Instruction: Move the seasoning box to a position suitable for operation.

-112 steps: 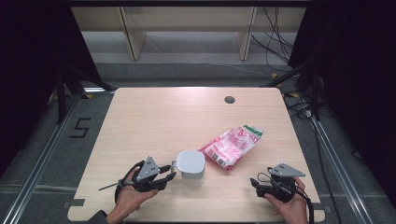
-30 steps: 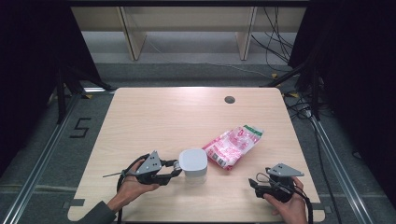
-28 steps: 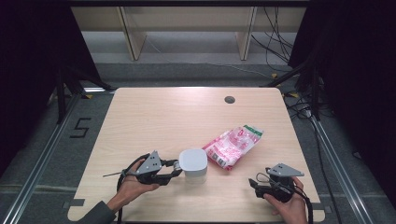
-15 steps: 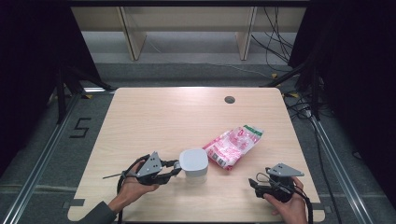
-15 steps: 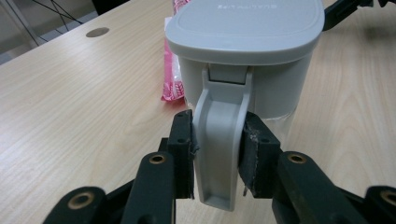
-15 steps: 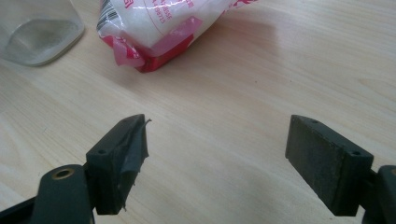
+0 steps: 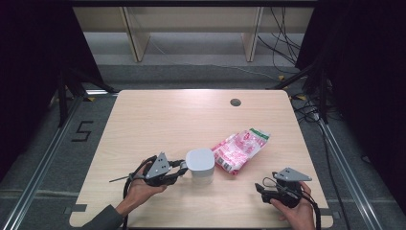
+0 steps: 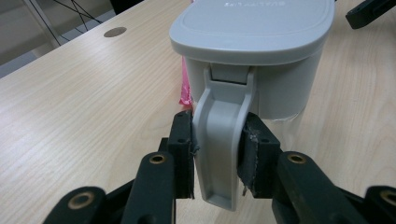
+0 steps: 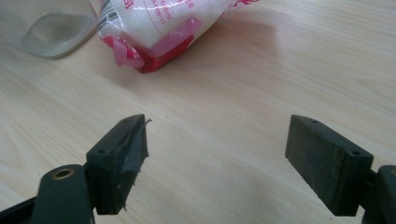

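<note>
The table (image 7: 158,120) carries everything, pale wood running out ahead of both pairs of jaws. Ahead of the right gripper's jaws and a little to their left lies the bag (image 7: 241,149), pink and white, well apart from the pads; its near corner shows again in the right gripper view (image 9: 154,28).

The tub (image 7: 200,165), grey with a flat lid, stands upright just beyond the left jaws, with the bag just beside its far side. Its handle (image 8: 223,140) hangs down the near wall and sits between the two pads.

The left gripper (image 8: 217,154) has just been closing its jaws, and they now pinch the handle, one pad pressed on each flank, the gap only as wide as the handle itself. The right gripper (image 9: 217,158) rests low over bare wood near the person's edge, jaws spread wide with nothing between them.
</note>
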The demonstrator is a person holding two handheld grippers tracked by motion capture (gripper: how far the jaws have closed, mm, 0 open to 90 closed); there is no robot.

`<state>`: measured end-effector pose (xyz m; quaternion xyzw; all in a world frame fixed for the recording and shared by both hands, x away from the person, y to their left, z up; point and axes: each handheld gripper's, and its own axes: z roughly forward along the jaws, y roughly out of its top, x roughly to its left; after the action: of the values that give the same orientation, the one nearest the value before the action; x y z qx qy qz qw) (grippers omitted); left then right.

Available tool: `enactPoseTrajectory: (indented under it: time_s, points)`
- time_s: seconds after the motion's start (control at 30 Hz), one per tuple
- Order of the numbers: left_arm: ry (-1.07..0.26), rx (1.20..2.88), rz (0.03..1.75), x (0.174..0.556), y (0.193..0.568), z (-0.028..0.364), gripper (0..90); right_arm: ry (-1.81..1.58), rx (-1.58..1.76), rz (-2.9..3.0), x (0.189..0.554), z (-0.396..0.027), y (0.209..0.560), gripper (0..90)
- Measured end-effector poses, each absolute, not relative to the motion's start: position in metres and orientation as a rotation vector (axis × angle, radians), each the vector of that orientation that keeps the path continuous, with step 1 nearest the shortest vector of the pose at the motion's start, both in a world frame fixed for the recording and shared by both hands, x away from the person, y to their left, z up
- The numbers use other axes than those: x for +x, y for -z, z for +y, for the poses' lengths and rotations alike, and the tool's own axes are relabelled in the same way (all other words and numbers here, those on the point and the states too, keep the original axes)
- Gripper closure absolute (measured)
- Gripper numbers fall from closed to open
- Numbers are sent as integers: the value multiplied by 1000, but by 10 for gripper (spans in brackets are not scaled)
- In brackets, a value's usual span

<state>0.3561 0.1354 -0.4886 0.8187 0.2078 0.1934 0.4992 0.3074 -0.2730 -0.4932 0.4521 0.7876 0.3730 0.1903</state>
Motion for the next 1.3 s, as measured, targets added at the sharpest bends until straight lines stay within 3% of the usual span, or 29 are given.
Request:
enactPoseTrajectory:
  time_s: [0.77,0.83,0.93,1.17,1.3]
  points:
    - [-439,1976,525,370,489,133,665,-1050,1274,2214,307,-274,493,217]
    - [-443,1985,513,369,488,134,623,-1053,1277,2210,307,-274,493,216]
    - [-447,1972,538,368,485,135,490,-1038,1283,2203,307,-274,494,215]
    - [-403,1940,567,361,476,142,360,-1048,1286,2214,308,-277,495,214]
    - [-384,1934,587,357,471,145,331,-1047,1270,2202,308,-278,495,214]
